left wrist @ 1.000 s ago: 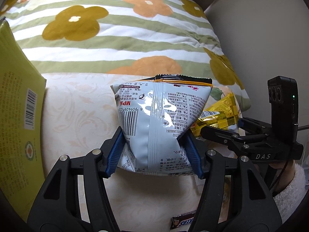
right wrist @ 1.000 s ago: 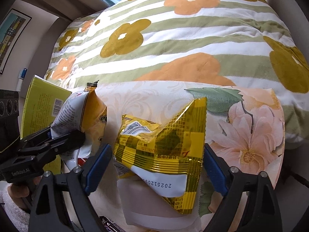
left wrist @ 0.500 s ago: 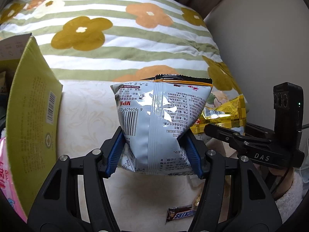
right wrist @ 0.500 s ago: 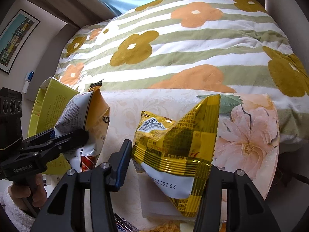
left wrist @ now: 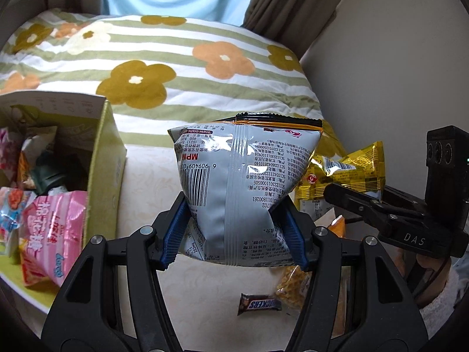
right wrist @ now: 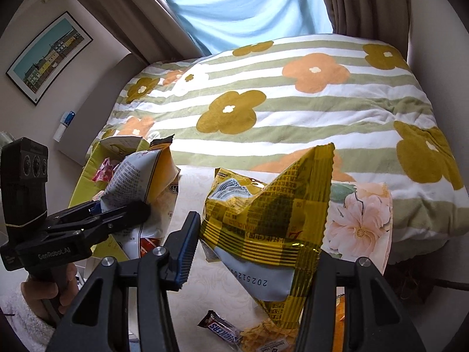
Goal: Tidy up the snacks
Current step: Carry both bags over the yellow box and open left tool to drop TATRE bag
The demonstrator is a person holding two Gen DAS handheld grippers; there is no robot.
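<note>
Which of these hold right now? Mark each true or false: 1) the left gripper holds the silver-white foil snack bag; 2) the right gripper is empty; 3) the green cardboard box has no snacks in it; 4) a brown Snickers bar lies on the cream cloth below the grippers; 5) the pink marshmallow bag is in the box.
1) True: the left gripper clamps the silver-white foil snack bag.
2) False: the right gripper is shut on the yellow checked foil packet.
3) False: the green cardboard box already holds several packets.
4) True: the brown Snickers bar lies on the cream cloth.
5) True: the pink marshmallow bag sits inside it.
</note>
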